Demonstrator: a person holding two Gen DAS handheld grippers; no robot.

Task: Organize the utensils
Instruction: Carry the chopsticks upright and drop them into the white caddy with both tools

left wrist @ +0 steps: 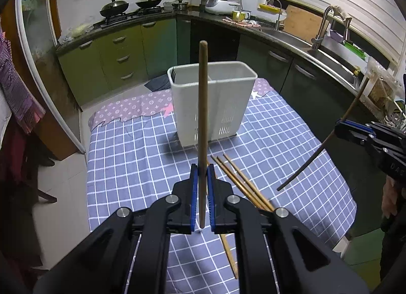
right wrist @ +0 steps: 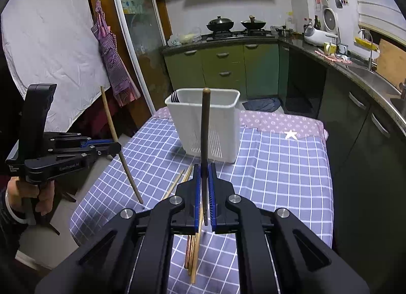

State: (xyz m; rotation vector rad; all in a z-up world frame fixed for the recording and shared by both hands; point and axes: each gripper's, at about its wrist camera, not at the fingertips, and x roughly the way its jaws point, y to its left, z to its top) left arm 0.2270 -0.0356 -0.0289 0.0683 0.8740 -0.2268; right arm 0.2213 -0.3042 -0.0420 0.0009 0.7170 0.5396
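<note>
The left hand-held gripper (left wrist: 202, 175) is clamped on a light wooden chopstick (left wrist: 202, 116) held upright, and the right hand-held gripper (right wrist: 204, 177) pinches a darker chopstick (right wrist: 205, 142) the same way. At twelve o'clock from both stands the white utensil holder (left wrist: 223, 96) on the checked surface (left wrist: 279, 142). More loose chopsticks (left wrist: 243, 182) lie on the cloth at about five o'clock of the holder.
</note>
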